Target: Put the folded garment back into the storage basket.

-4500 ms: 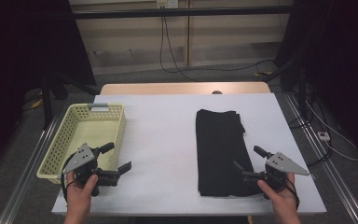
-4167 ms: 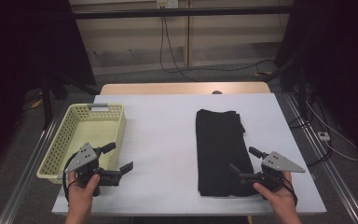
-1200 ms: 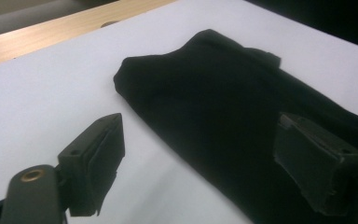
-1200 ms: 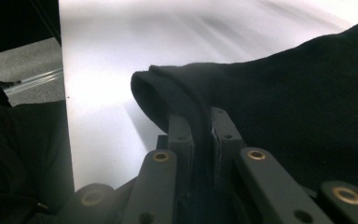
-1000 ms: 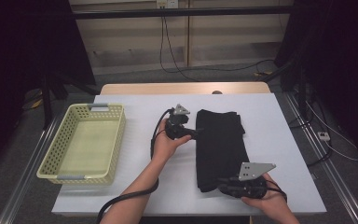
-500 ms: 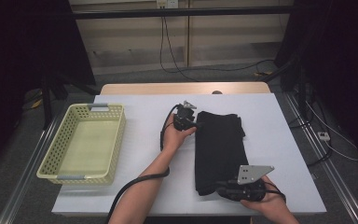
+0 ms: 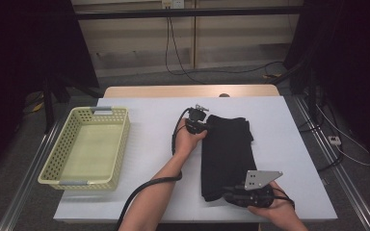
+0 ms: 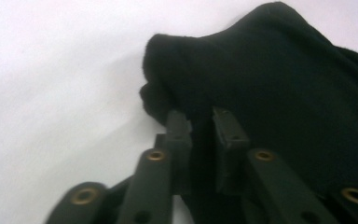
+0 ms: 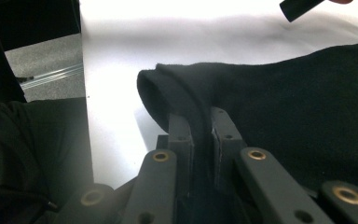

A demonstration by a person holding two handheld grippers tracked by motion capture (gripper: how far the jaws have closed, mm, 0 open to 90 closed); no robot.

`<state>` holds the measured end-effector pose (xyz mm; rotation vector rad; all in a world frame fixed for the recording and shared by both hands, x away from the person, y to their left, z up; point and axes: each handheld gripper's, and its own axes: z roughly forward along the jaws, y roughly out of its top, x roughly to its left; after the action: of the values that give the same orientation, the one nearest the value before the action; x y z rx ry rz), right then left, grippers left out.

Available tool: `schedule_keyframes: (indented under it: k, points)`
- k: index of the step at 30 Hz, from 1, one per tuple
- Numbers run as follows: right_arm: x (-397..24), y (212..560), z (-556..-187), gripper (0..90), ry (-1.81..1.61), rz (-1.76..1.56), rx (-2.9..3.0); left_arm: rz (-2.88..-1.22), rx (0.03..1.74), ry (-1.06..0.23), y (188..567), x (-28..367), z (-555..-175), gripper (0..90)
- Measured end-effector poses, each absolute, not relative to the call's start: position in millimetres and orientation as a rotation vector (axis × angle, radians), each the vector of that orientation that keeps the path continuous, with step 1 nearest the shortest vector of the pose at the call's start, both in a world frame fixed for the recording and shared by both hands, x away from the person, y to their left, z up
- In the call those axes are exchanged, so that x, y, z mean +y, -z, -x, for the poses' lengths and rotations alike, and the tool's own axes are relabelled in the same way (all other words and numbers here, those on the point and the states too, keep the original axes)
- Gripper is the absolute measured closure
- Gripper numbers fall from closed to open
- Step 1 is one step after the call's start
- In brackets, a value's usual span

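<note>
A: What is the cloth [image 7: 227, 154] like?
B: Black, soft and matte, a fleecy weave, folded into a long strip running near to far on the right half of the white worktop [image 7: 149, 192].

A: And the left claw [image 7: 203, 126]?
B: At the cloth's far left corner. Its jaws have just been closing, and the left gripper view shows the bunched, rounded edge [image 8: 177, 88] pinched between the black pads.

A: How does that hand sit?
B: The forearm reaches diagonally from the near edge, hand [image 7: 187, 139] wrapped round the body, cable looping back along the arm.

A: The right claw [image 7: 226, 196]?
B: Clamped on the near left corner, a thick rolled fold [image 9: 177, 93] between its jaws. The hand lies low at the near edge, grey plate on top.

A: Anything else?
B: A pale yellow plastic lattice basket [image 7: 65, 144], rectangular, at the left.
</note>
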<state>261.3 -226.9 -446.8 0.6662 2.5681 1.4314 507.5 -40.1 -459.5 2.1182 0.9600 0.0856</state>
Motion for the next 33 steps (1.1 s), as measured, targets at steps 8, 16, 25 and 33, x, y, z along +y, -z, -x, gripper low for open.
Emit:
schedule_keyframes:
  k: [8,16,25,33]
  points:
    - [-221.6,444.5,-263.7,81.5,-1.457,-0.671,2.549,-2.144,1.023,-0.068,425.2,-18.7,-511.7,83.1]
    - [-200.5,439.5,-267.0,81.6,-1.506,-0.653,2.519,-2.177,1.085,-0.072,412.0,6.5,-513.3,83.3]
    - [-183.3,443.6,-268.1,81.6,-1.498,-0.621,2.546,-2.174,1.105,-0.101,428.3,34.1,-508.3,81.7]
    - [-181.8,445.7,-268.3,81.6,-1.497,-0.621,2.557,-2.185,1.132,-0.144,446.3,31.3,-512.0,65.9]
